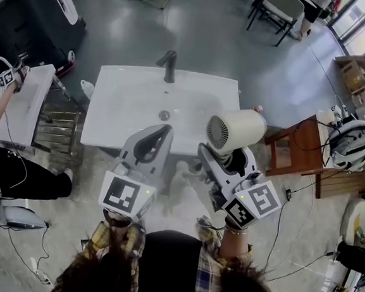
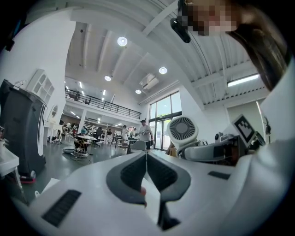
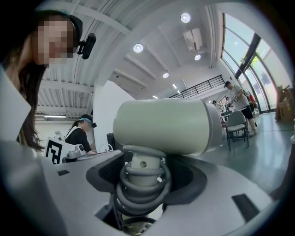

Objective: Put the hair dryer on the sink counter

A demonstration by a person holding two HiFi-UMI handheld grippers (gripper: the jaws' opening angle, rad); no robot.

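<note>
A cream hair dryer point(image 1: 236, 131) with a round grille at its back is held up in the air to the right of the white sink counter point(image 1: 117, 98). My right gripper point(image 1: 224, 160) is shut on its handle, where the grey cord point(image 3: 140, 186) is wound in coils; the barrel point(image 3: 166, 126) fills the right gripper view. My left gripper point(image 1: 158, 135) is shut with nothing in it, its jaws meeting near the counter's front edge. In the left gripper view the hair dryer point(image 2: 183, 131) shows to the right.
A black faucet point(image 1: 169, 65) stands at the back of the counter, with a drain point(image 1: 164, 115) in the basin. A wooden stool point(image 1: 296, 149) stands to the right and a second white sink point(image 1: 28, 100) to the left, where another person point(image 1: 6, 165) works.
</note>
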